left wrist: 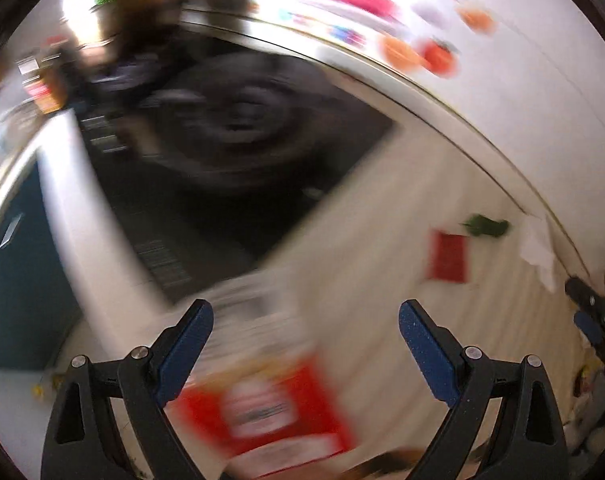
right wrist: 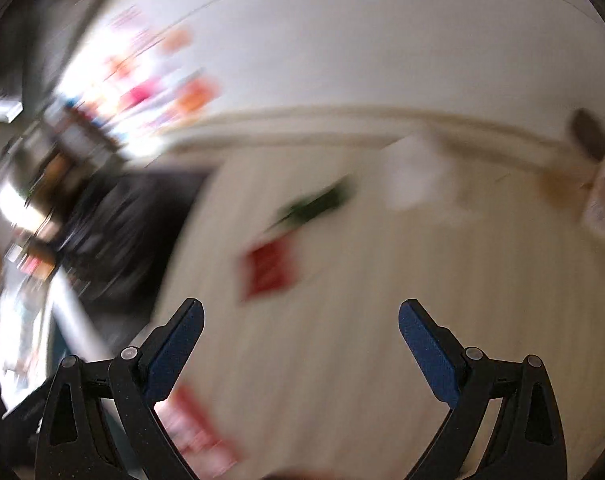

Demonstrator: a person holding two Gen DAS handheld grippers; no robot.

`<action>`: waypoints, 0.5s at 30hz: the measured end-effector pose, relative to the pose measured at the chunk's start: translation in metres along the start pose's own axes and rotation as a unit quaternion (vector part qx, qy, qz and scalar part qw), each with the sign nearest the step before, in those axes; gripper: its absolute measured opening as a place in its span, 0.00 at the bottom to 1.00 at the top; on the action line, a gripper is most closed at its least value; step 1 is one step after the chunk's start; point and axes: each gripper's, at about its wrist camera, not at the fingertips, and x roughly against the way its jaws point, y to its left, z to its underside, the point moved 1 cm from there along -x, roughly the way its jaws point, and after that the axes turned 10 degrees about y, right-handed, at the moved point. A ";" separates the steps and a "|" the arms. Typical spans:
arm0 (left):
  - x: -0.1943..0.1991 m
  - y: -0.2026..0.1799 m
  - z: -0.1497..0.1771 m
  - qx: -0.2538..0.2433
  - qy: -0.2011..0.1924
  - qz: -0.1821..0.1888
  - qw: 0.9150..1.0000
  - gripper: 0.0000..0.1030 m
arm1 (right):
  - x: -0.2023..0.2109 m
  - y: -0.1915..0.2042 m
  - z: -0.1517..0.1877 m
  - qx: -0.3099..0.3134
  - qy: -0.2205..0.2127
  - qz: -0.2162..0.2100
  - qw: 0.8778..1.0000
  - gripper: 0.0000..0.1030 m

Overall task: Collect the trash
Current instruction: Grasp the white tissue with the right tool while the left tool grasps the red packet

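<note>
Across the lower middle of the left wrist view we see the pale striped tabletop [left wrist: 374,264] run up to a white wall [left wrist: 522,112] along a curved edge at the right, and meet a black hob [left wrist: 230,136] at its upper-left border. Open tabletop lies ahead of both claws in the centre of each frame.

Our left claw [left wrist: 305,320] is spread wide and grips nothing; a red and white packet [left wrist: 270,404] lies blurred below and between its fingers, though we cannot tell whether it touches them. Our right claw [right wrist: 300,320] is likewise spread wide and empty, with bare tabletop [right wrist: 362,360] between its fingers. Its black tip with a blue pad [left wrist: 590,312] shows at the far right edge of the left view.

The trash lies on the tabletop: a red wrapper [left wrist: 449,256] right of centre, a green scrap [left wrist: 487,227] just above it, and a white tissue [left wrist: 539,250] near the wall edge. From the right wrist view we see the red wrapper [right wrist: 268,270] at centre left, the green scrap [right wrist: 314,204] above it and the tissue [right wrist: 416,174] to the upper right, all smeared by motion. A second red and white packet [right wrist: 198,432] shows at lower left there.

Bright coloured magnets [left wrist: 402,50] dot the wall at the upper right of the left view.
</note>
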 end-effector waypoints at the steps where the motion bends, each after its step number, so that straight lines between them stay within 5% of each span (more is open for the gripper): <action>1: -0.015 -0.021 -0.011 -0.011 0.017 0.014 1.000 0.91 | -0.007 -0.024 -0.020 -0.014 -0.007 0.017 1.000 0.96; 6: -0.101 -0.084 -0.048 -0.034 0.104 0.068 0.992 0.91 | -0.049 -0.084 -0.079 -0.031 -0.002 0.061 0.998 0.90; 9: -0.126 -0.102 -0.058 -0.045 0.107 0.043 0.992 0.74 | -0.073 -0.094 -0.100 -0.019 0.005 0.080 0.997 0.86; 10: -0.123 -0.110 -0.060 -0.064 0.089 0.041 0.993 0.53 | -0.082 -0.096 -0.106 -0.015 0.004 0.085 0.996 0.85; 11: -0.122 -0.116 -0.060 -0.081 0.085 0.023 0.993 0.47 | -0.088 -0.096 -0.108 -0.011 0.004 0.092 0.996 0.82; 13: -0.118 -0.125 -0.059 -0.110 0.070 -0.004 0.991 0.15 | -0.099 -0.096 -0.116 -0.001 -0.008 0.113 0.994 0.79; 15: -0.115 -0.127 -0.057 -0.121 0.067 -0.004 0.990 0.08 | -0.109 -0.093 -0.121 0.012 -0.008 0.126 0.992 0.64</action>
